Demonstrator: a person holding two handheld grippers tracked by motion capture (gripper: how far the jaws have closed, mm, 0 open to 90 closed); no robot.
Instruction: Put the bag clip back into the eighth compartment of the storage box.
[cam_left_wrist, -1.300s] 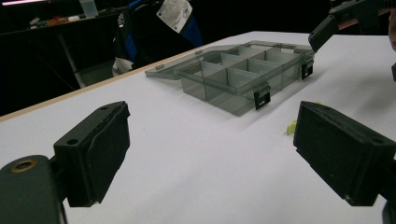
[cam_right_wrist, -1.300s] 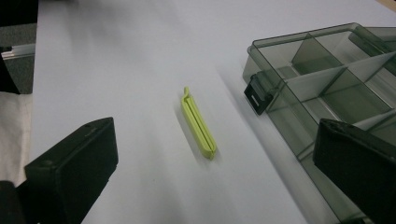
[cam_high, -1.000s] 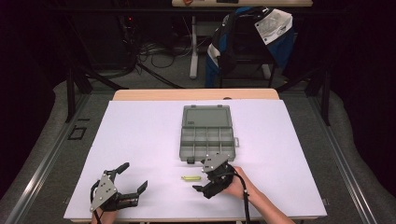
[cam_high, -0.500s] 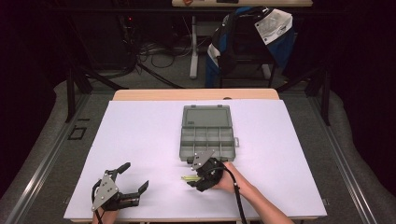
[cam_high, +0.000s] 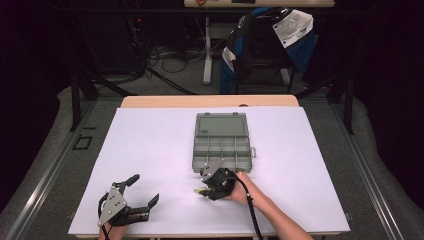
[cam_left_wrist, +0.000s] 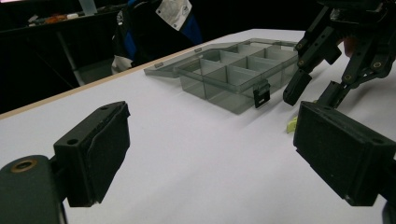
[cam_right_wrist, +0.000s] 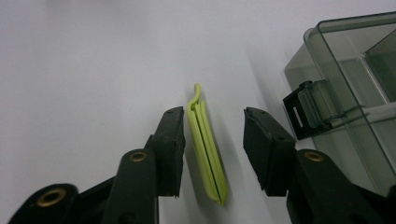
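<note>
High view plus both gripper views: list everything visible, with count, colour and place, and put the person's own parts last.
Organiser box: one, grey translucent, lid open, centre of the table, compartments look empty.
Box latch: one, black with a clear tab, on the box's near wall.
Clip: one, yellow-green, flat on the table just in front of the box, between the right tongs' jaws but not yet touched.
Table: one, white top with a wooden far edge.
Chair with draped clothing: one, blue, black and white, beyond the table.
Cables: several, dark, on the floor behind.
Left tongs: black, open, near left of the table.
Right tongs: black, open around the clip.
Right hand: holding the right tongs.
</note>
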